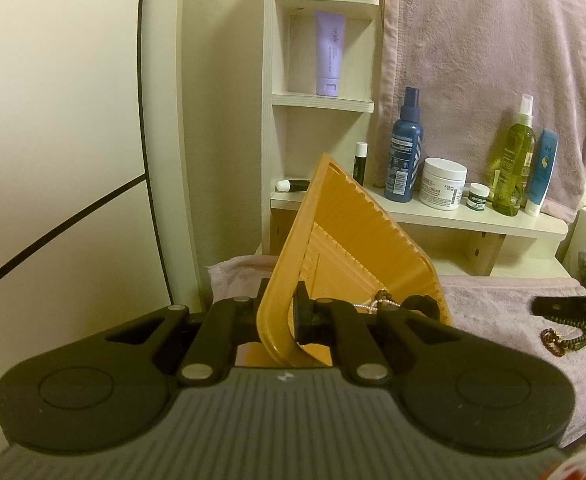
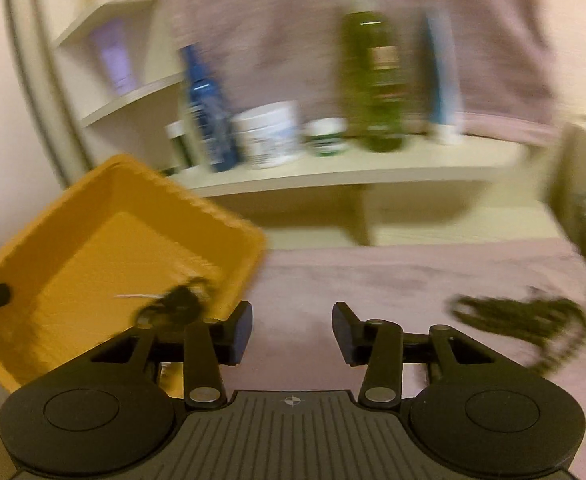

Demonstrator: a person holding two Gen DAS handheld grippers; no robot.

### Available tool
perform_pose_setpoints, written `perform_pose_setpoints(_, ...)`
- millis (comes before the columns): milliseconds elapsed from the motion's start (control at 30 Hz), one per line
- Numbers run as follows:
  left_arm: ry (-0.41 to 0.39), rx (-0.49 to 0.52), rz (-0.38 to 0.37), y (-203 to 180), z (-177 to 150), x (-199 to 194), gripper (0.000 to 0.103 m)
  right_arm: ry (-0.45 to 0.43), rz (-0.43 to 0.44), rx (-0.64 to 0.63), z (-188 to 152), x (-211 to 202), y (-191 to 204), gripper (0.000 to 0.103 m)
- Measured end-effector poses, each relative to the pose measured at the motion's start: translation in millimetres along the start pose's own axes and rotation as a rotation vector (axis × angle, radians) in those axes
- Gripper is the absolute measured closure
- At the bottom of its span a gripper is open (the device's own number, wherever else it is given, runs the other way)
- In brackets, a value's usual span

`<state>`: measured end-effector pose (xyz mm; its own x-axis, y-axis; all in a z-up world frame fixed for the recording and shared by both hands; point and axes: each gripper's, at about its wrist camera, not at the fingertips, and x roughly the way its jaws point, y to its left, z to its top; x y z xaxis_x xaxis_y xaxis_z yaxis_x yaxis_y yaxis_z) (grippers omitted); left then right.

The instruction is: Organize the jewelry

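My left gripper (image 1: 283, 312) is shut on the near rim of an orange plastic tray (image 1: 345, 240) and holds it tilted up. Beaded jewelry and a pale chain (image 1: 377, 300) lie in the tray's low corner. The tray (image 2: 105, 256) also shows in the blurred right wrist view, with dark beads (image 2: 177, 300) inside. My right gripper (image 2: 293, 332) is open and empty above the mauve towel (image 2: 373, 288). A dark green bead necklace (image 2: 521, 320) lies on the towel to its right. It also shows in the left wrist view (image 1: 573, 336) beside a small reddish piece (image 1: 551, 340).
A white shelf unit (image 1: 433, 212) behind the towel carries a blue spray bottle (image 1: 405, 152), a white cream jar (image 1: 443, 184), a small green jar, a green spray bottle (image 1: 515, 160) and a blue tube. A purple tube (image 1: 330, 56) stands on a higher shelf. A mauve cloth hangs behind.
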<state>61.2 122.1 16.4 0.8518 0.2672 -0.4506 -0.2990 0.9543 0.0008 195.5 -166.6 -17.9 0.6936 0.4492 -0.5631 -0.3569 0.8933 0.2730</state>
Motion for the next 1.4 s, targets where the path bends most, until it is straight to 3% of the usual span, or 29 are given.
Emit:
perform_pose_setpoints(333, 0.0, 0.013, 0.008, -3, 1, -1, 0.095, -0.044, -0.197, 0.097, -27, -56, -82, 0.056)
perform_pose_setpoints(667, 0.0, 0.031, 0.014, -7, 2, -2, 0.095, -0.032, -0.282, 0.113, -34, -67, -128, 0.055)
perform_pose_setpoints(900, 0.001, 0.039, 0.015, -8, 3, -3, 0.095, -0.013, -0.261, 0.09, -31, -55, -129, 0.055)
perform_pose_setpoints(1300, 0.001, 0.044, 0.016, -9, 4, -2, 0.095, 0.029, -0.117, -0.071, -21, -16, -84, 0.055)
perform_pose_setpoints(1400, 0.002, 0.045, 0.017, -9, 4, -2, 0.095, 0.054, -0.111, -0.094, -19, -2, -79, 0.063)
